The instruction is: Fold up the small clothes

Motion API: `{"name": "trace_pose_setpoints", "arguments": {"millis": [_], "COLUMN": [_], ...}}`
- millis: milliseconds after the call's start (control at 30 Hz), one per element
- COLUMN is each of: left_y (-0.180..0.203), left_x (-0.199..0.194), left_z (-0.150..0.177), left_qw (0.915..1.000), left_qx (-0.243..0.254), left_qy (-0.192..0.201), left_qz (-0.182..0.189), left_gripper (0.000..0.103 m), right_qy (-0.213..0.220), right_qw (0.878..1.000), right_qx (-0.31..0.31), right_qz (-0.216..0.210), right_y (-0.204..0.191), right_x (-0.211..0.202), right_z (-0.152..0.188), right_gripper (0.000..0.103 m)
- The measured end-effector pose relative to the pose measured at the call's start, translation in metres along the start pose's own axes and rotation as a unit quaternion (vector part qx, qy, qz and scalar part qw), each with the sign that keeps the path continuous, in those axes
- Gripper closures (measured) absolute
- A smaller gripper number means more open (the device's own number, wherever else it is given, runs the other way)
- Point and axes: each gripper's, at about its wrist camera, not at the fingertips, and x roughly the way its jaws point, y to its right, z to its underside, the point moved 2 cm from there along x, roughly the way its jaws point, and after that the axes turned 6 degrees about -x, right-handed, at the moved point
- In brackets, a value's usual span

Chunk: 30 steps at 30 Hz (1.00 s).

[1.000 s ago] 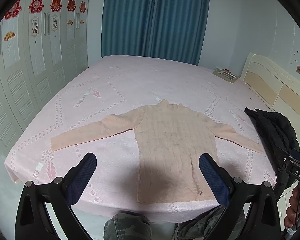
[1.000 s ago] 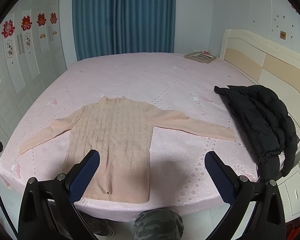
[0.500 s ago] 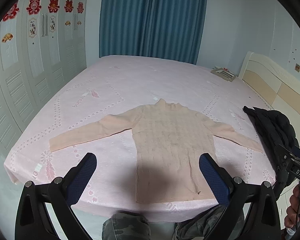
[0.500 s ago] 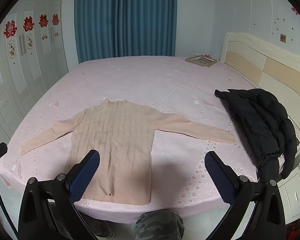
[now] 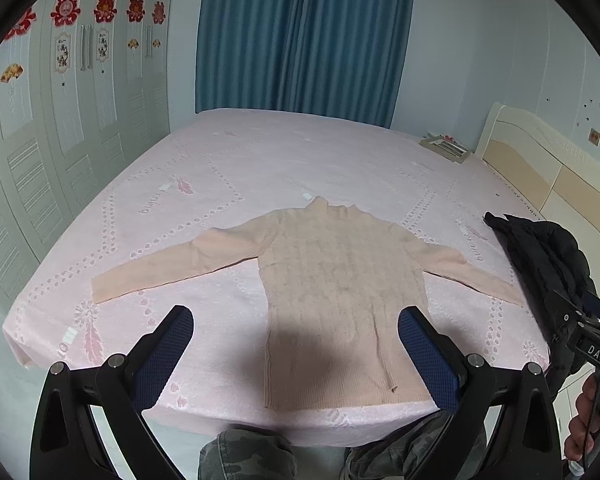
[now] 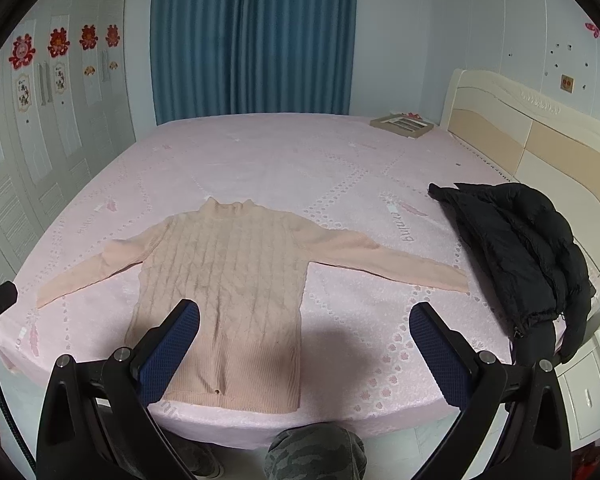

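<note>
Bedroom with a big bed (image 5: 260, 168) under a pink patterned sheet, teal curtains (image 5: 304, 36) at the far end, white wardrobe doors (image 5: 60, 128) with red paper cutouts along the left wall, cream headboard (image 6: 532, 136) off to the right.

Peach cable-knit sweater (image 5: 340, 288) spread flat near the close edge of the bed, front up, collar pointing toward the curtains, hem almost at the mattress edge. Both sleeves stretched straight out to the sides, lying flat on the sheet. Not folded at all yet.

Black puffer jacket (image 6: 520, 248) heaped on the right side of the bed, partly hanging over the edge, just past the tip of the sweater's right sleeve. Flat framed thing (image 6: 404, 125) up in the far right corner by the headboard, can't make out what exactly. White nightstand (image 6: 596, 384) poking in low on the right.

Left gripper (image 5: 296, 344) hovering above the near edge of the bed, jaws spread wide, nothing between the blue pads, not touching the sweater. Right gripper (image 6: 306, 346) same deal: wide apart, empty, hanging over the hem area and the bare sheet beside it. Camo trousers (image 6: 316, 456) visible right below, against the bed edge.
</note>
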Motion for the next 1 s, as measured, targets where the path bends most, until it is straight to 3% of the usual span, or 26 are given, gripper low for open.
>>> {"name": "trace_pose_setpoints", "arguments": {"millis": [267,467,600,800,1000], "left_y": [-0.002,-0.015,-0.034,-0.088,-0.191], "left_x": [0.034,0.075,0.111,0.16,0.203], "left_z": [-0.004,-0.002,0.001,0.008,0.025], "left_qw": [0.9999,0.9992,0.998,0.9932,0.9735], "left_qx": [0.004,-0.005,-0.024,-0.074,-0.2], "left_qy": [-0.012,-0.019,-0.042,-0.054,-0.065], "left_qz": [-0.008,-0.036,-0.04,-0.072,-0.091], "left_gripper": [0.0,0.0,0.007,0.007,0.011], "right_qy": [-0.005,-0.009,-0.025,-0.054,-0.063], "right_qw": [1.0,1.0,0.999,0.997,0.995], "right_qx": [0.016,0.015,0.017,-0.002,-0.027], "right_qz": [-0.011,-0.023,-0.036,-0.054,-0.066], "right_y": [-0.003,-0.013,-0.025,-0.055,-0.098], "right_x": [0.03,0.071,0.11,0.174,0.225], "right_z": [0.0,-0.005,-0.01,-0.021,-0.036], "right_gripper": [0.0,0.001,0.002,0.005,0.005]}}
